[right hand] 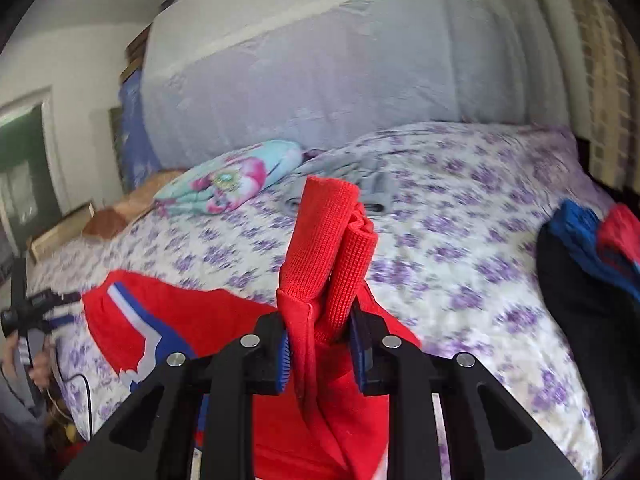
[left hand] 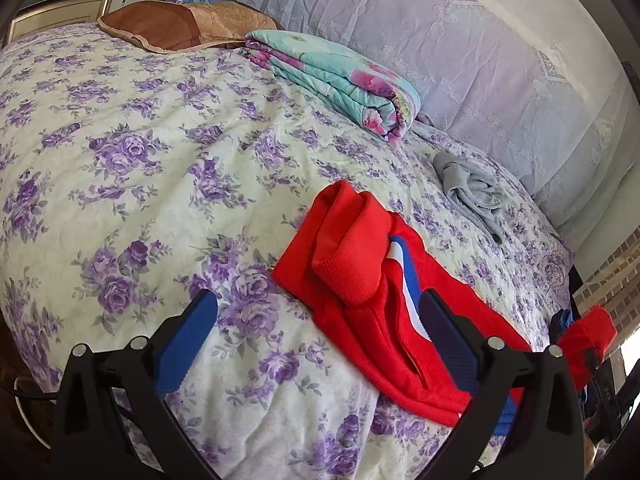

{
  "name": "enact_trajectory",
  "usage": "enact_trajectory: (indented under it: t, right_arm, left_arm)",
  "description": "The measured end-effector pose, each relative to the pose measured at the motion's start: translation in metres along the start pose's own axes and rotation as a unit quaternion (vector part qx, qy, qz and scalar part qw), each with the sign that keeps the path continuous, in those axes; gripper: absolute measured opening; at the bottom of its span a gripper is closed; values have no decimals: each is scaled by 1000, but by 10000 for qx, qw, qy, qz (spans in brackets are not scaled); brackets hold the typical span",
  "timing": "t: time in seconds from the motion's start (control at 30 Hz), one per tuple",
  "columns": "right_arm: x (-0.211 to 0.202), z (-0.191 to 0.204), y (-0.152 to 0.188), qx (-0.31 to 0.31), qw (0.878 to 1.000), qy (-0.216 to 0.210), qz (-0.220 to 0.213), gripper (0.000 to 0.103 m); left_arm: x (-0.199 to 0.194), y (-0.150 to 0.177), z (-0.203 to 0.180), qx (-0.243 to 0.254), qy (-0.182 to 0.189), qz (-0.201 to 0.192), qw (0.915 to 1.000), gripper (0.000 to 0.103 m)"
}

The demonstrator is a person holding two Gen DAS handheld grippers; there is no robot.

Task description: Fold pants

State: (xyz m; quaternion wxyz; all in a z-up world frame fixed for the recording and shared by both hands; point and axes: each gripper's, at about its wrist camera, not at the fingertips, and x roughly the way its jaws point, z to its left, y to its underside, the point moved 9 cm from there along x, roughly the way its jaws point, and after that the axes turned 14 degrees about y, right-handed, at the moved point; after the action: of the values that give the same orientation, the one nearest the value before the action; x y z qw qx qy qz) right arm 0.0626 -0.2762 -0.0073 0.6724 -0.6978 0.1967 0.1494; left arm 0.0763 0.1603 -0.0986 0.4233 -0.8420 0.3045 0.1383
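Right fingers (right hand: 320, 354) pinch the red pants' (right hand: 324, 248) ribbed cuff; left fingers (left hand: 316, 344) spread above floral bedspread (left hand: 140, 152).

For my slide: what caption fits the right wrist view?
Right gripper shut on the red pants' ribbed cuff, lifted over the floral bedspread.

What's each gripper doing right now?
Left gripper: open, holding nothing.
Right gripper: closed on the red pants at the ribbed cuff.
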Motion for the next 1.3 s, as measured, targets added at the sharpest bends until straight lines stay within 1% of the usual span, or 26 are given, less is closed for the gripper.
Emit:
enact_trajectory:
  t: [0.07, 0.1, 0.13, 0.2, 0.23, 0.27, 0.3, 0.33, 0.4, 0.47, 0.5, 0.57, 0.6, 0.63, 0.67, 0.7, 0.73, 0.77, 0.83, 0.9, 0.97, 1.07, 1.17, 1.23, 1.27, 1.3]
  right_arm:
    - [13, 54, 7, -826, 9966, -40, 26, 24]
    - [24, 80, 17, -1318, 9912, -30, 137, 25]
    - [36, 105, 34, -1886, 9815, -9, 329, 27]
    - [54, 136, 65, -2790, 9582, 129, 612, 48]
    - [53, 144, 71, -3103, 9488, 307, 497, 51]
    - [45, 148, 71, -3281, 9433, 413, 280, 59]
    - [33, 153, 68, -3291, 9438, 272, 127, 68]
    - [20, 152, 63, -3131, 9497, 15, 77, 70]
    - [-1, 144, 45, -2543, 9661, -445, 69, 71]
    - [-11, 127, 21, -1795, 9816, -654, -12, 72]
    - [-10, 115, 9, -1450, 9878, -569, -66, 75]
    - [9, 92, -2, -1084, 9941, -87, -4, 81]
    - [24, 87, 1, -1046, 9944, 76, 152, 82]
    - [41, 85, 12, -1062, 9934, 161, 410, 83]
    - [59, 89, 31, -1205, 9894, 194, 786, 87]
    - [76, 95, 57, -1491, 9806, 180, 1259, 88]
    - [83, 99, 70, -1609, 9773, 101, 1378, 88]
    - [84, 99, 68, -1484, 9800, 66, 1325, 91]
    - [78, 92, 61, -1239, 9830, -106, 1353, 92]
    - [69, 83, 52, -998, 9888, -106, 1102, 92]
    - [55, 75, 42, -759, 9933, -220, 841, 93]
    - [39, 57, 33, -340, 9968, -363, 622, 97]
    - [33, 31, 33, 136, 9970, -376, 656, 97]
    - [33, 11, 36, 477, 9955, -311, 763, 99]
    - [35, 2, 39, 601, 9942, -248, 858, 99]
    - [37, -6, 44, 702, 9927, -180, 961, 99]
  left_arm:
    - [0, 1, -1, 17, 21, 22, 10000, 98]
    - [1, 2, -2, 26, 31, 38, 10000, 98]
    - [1, 3, -3, 37, 45, 57, 10000, 98]
    - [2, 5, -6, 80, 76, 109, 9999, 98]
    - [2, 6, -7, 116, 92, 130, 9998, 98]
    - [2, 7, -10, 164, 106, 144, 9997, 98]
    - [3, 7, -11, 223, 115, 161, 9996, 98]
    - [5, 8, -13, 285, 111, 185, 9994, 98]
    - [8, 11, -15, 343, 113, 231, 9991, 98]
    - [13, 15, -17, 365, 130, 315, 9988, 98]
    - [15, 17, -18, 386, 120, 352, 9986, 98]
    - [18, 19, -18, 422, 79, 386, 9983, 98]
    - [19, 19, -18, 430, 66, 402, 9982, 98]
    - [20, 20, -17, 434, 59, 419, 9982, 98]
    - [21, 20, -16, 434, 53, 432, 9981, 98]
    - [22, 20, -15, 436, 38, 449, 9980, 98]
    - [24, 19, -13, 434, 12, 464, 9980, 98]
    - [25, 19, -11, 418, -30, 481, 9980, 98]
    - [29, 17, -7, 338, -81, 503, 9981, 98]
    - [33, 12, -6, 243, -59, 509, 9984, 98]
    - [37, 5, -7, 206, -3, 477, 9987, 98]
    - [46, -4, -4, 145, 48, 499, 9986, 98]
    - [52, -8, 3, -139, 252, 503, 9983, 98]
    - [50, -10, 4, -323, 419, 445, 9976, 97]
    - [49, -10, 2, -369, 515, 434, 9970, 95]
    - [48, -11, 0, -413, 636, 446, 9961, 90]
